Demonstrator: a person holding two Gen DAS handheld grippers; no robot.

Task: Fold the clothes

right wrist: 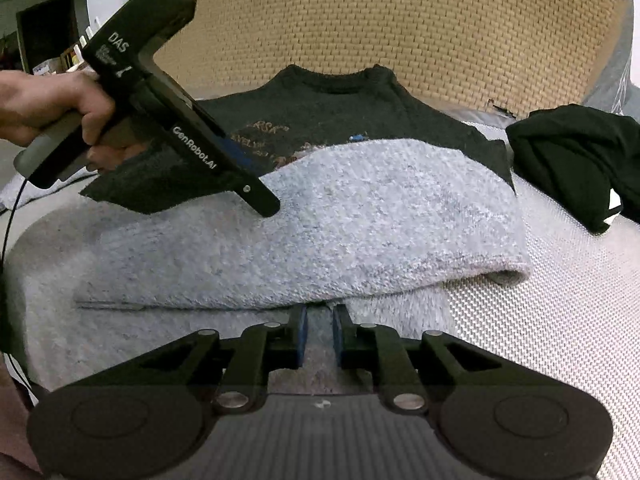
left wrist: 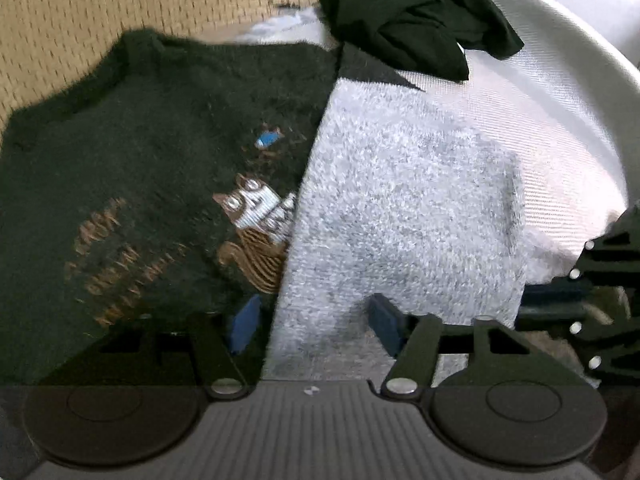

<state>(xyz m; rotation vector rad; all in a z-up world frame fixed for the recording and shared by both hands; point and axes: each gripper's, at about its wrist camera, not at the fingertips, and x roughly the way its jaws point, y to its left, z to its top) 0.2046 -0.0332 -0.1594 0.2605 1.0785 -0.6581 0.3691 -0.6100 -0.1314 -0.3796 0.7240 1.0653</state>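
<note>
A fuzzy sweater lies flat on a white woven surface [right wrist: 560, 300]. Its dark green half [left wrist: 140, 180] carries a cat motif [left wrist: 256, 224], and a grey part [left wrist: 400, 200] is folded over it. My left gripper [left wrist: 316, 328] is open, its blue pads wide apart over the line where dark and grey meet. From the right wrist view, the left gripper [right wrist: 262, 200] hovers just above the grey fold [right wrist: 360, 220]. My right gripper [right wrist: 320, 336] is at the near grey edge, pads close together with grey fabric between them. It also shows as the right gripper [left wrist: 560, 300] in the left wrist view.
A crumpled black garment [left wrist: 420, 28] lies at the far right, seen again as the black garment [right wrist: 572, 160]. A tan woven backrest [right wrist: 400, 20] rises behind the sweater. A person's hand [right wrist: 48, 104] holds the left gripper's handle, with a cable trailing down on the left.
</note>
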